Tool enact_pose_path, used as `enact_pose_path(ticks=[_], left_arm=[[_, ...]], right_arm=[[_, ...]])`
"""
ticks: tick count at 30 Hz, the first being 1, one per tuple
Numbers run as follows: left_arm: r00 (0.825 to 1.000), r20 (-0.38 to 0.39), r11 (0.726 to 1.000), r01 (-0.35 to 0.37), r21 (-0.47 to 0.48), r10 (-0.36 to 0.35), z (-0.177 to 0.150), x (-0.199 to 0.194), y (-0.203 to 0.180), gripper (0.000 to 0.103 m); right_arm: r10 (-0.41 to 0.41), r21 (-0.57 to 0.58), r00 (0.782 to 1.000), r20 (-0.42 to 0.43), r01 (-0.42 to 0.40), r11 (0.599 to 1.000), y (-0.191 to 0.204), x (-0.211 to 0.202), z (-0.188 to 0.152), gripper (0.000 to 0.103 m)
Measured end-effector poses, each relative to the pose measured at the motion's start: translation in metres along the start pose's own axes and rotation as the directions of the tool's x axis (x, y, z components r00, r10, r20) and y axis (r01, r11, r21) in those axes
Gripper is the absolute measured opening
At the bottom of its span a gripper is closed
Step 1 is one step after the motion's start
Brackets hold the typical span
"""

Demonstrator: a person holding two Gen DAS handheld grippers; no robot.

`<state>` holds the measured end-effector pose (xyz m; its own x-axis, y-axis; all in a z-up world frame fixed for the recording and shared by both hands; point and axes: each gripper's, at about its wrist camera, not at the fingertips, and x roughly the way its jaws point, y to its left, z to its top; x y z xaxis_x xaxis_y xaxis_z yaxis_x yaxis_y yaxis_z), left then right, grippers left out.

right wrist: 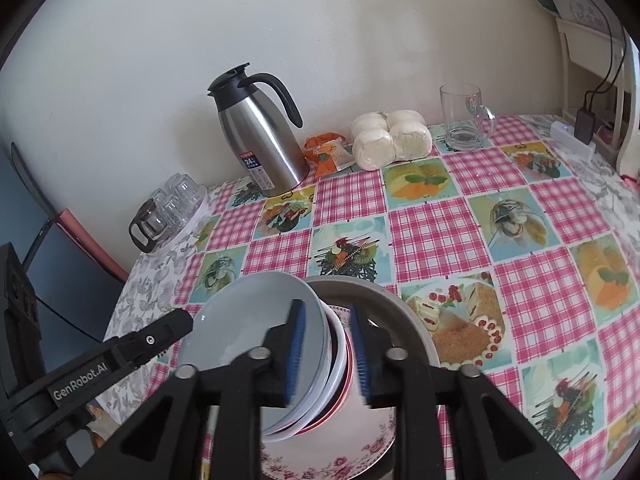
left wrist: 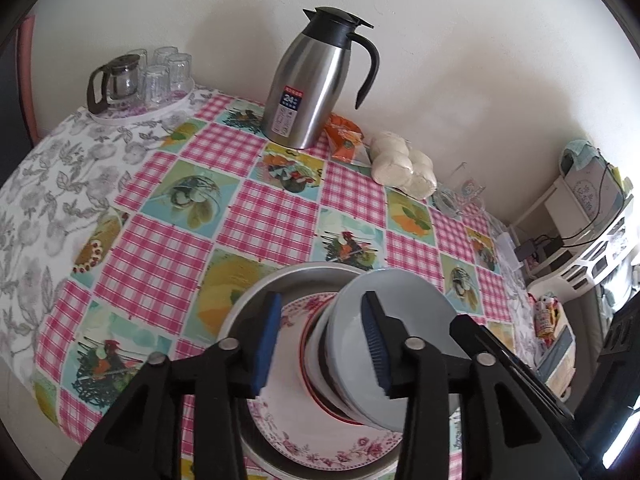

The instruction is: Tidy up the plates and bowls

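Tilted stack of nested bowls, pale grey glazed on top (right wrist: 248, 332), leaning on the floral-rimmed white plate (right wrist: 340, 458) inside the round metal tray (right wrist: 408, 320); right gripper (right wrist: 326, 354) straddling its rim, unclosed, nearer than the open left gripper (left wrist: 320, 344).

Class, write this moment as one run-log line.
step: grasp bowls | left gripper: open, straddling bowl wall | right gripper: straddling opposite wall, closure unclear | bowls on plate | plate in tray
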<state>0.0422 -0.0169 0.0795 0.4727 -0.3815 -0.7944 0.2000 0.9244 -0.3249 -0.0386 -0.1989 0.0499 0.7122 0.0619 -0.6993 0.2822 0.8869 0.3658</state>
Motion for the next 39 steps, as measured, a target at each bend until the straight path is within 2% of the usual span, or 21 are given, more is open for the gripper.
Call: enact_pose_path(ticks=[4, 6, 8, 11, 17, 19, 20, 23, 27, 31, 39], left_arm=[[0.999, 0.005, 0.999, -0.047, -0.002, 0.047, 0.000, 0.000, 0.003, 0.058], [0.997, 0.005, 0.997, -0.079, -0.001, 0.079, 0.000, 0.001, 0.005, 0.067], [0.995, 0.001, 0.995, -0.103, 0.006, 0.103, -0.001, 0.003, 0.006, 0.068], [0.992, -0.008, 0.992, -0.129, 0.006, 0.129, -0.002, 0.007, 0.008, 0.077], [0.986, 0.006, 0.986, -0.169, 0.010, 0.168, -0.002, 0.007, 0.009, 0.078], [0.984, 0.011, 0.984, -0.177, 0.011, 0.176, -0.001, 0.007, 0.010, 0.085], [0.983, 0.014, 0.983, -0.183, 0.012, 0.183, -0.001, 0.008, 0.010, 0.092], [0.981, 0.035, 0.981, -0.193, 0.023, 0.192, -0.001, 0.006, 0.009, 0.093], [0.977, 0.046, 0.978, -0.209, 0.022, 0.207, 0.000, 0.005, 0.010, 0.094], [0.974, 0.044, 0.975, -0.221, 0.013, 0.220, 0.000, 0.006, 0.012, 0.094], [0.965, 0.040, 0.966, -0.258, -0.012, 0.258, -0.001, 0.006, 0.018, 0.096]], right_arm=[[-0.013, -0.026, 1.000, 0.002, 0.013, 1.000, 0.002, 0.000, -0.001, 0.059], [-0.020, -0.029, 1.000, 0.003, 0.020, 0.999, 0.001, 0.000, -0.001, 0.063], [-0.034, -0.030, 0.999, 0.004, 0.034, 0.999, 0.000, 0.000, -0.001, 0.070], [-0.050, -0.028, 0.999, -0.002, 0.050, 0.998, -0.003, 0.002, -0.001, 0.075], [-0.066, -0.037, 0.998, -0.011, 0.065, 0.997, -0.005, 0.005, -0.002, 0.082], [-0.067, -0.034, 0.998, -0.014, 0.067, 0.997, -0.007, 0.006, -0.002, 0.084], [-0.069, -0.031, 0.997, -0.017, 0.069, 0.997, -0.008, 0.006, -0.002, 0.086], [-0.071, -0.025, 0.997, -0.019, 0.070, 0.997, -0.009, 0.007, -0.002, 0.092], [-0.075, -0.033, 0.997, -0.018, 0.075, 0.997, -0.010, 0.007, -0.002, 0.093], [-0.085, -0.041, 0.996, -0.014, 0.084, 0.996, -0.012, 0.007, -0.002, 0.103], [-0.091, -0.063, 0.996, -0.001, 0.091, 0.994, -0.014, 0.005, -0.002, 0.103]])
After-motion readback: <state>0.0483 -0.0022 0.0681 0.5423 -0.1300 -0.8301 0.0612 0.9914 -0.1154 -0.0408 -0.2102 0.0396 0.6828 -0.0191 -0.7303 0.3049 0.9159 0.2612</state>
